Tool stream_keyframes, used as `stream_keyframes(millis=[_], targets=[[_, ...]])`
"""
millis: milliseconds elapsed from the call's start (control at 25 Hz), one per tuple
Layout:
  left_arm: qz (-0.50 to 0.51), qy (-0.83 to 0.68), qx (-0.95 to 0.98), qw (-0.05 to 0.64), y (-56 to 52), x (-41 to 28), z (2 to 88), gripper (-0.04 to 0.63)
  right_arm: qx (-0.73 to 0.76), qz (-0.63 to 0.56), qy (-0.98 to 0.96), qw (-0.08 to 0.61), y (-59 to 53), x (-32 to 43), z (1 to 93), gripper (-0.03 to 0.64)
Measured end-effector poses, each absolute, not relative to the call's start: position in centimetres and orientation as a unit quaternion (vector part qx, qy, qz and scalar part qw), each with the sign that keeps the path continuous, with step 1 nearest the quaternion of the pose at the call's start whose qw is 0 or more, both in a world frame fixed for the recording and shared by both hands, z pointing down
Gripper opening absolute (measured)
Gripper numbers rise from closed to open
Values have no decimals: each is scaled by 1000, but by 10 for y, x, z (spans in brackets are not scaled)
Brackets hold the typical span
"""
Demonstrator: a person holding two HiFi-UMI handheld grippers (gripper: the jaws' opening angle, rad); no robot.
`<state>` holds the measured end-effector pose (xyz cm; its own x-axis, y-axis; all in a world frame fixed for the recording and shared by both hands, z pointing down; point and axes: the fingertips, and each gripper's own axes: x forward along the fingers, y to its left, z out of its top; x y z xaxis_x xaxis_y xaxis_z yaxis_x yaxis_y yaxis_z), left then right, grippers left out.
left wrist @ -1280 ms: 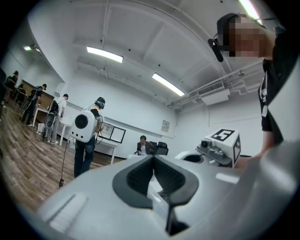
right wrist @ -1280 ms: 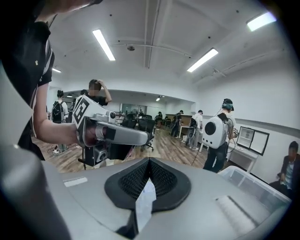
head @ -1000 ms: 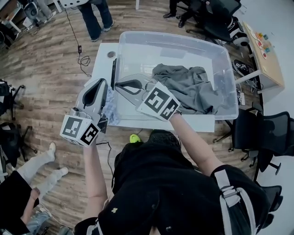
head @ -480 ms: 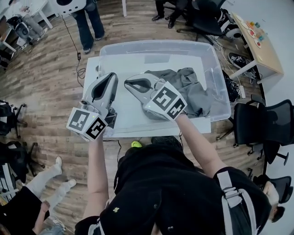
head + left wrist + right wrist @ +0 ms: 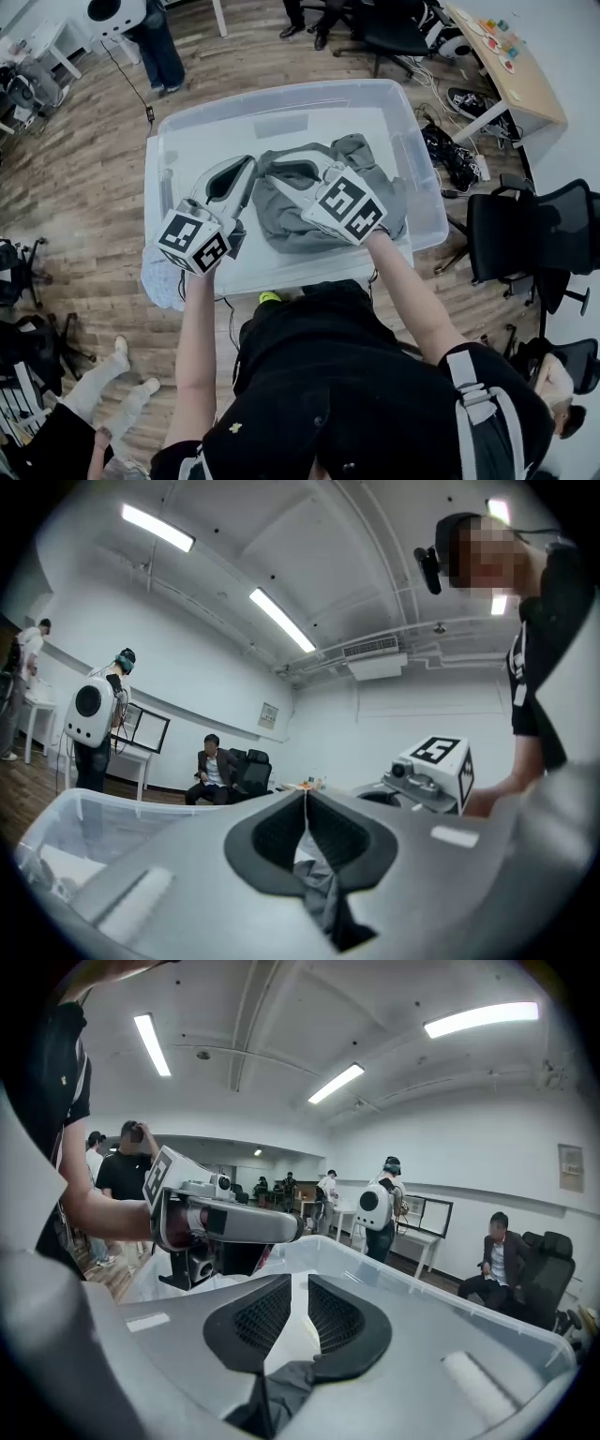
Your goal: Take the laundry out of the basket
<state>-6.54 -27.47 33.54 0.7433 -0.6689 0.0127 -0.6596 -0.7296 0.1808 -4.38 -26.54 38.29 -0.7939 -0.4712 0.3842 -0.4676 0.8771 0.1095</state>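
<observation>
Head view: inside the basket (image 5: 300,114) walls, over laundry (image 5: 283,223), left gripper (image 5: 249,165) fingers pressed together, right gripper (image 5: 268,173) fingers just parting, empty.

A crumpled grey garment (image 5: 278,221) lies inside the clear plastic basket (image 5: 281,92), against its near wall.

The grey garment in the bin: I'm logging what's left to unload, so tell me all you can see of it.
The grey garment is soft matte cloth, crumpled in folds, heaped on the floor of the clear plastic bin, toward its near side. The left gripper and right gripper hang over it, the right's jaws just opening slightly; no grip shows.
</observation>
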Motion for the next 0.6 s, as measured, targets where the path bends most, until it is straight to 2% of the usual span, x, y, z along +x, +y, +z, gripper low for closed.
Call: stream_keyframes(millis=[360, 480, 600], targets=[[9, -335, 938, 91, -297, -2, 374, 38, 242, 8, -940, 240, -292, 19, 413, 112], [41, -320, 942, 97, -304, 14, 401, 81, 235, 13, -934, 268, -301, 39, 432, 146], [66, -293, 949, 97, -307, 30, 429, 162, 234, 24, -927, 293, -310, 59, 454, 188]])
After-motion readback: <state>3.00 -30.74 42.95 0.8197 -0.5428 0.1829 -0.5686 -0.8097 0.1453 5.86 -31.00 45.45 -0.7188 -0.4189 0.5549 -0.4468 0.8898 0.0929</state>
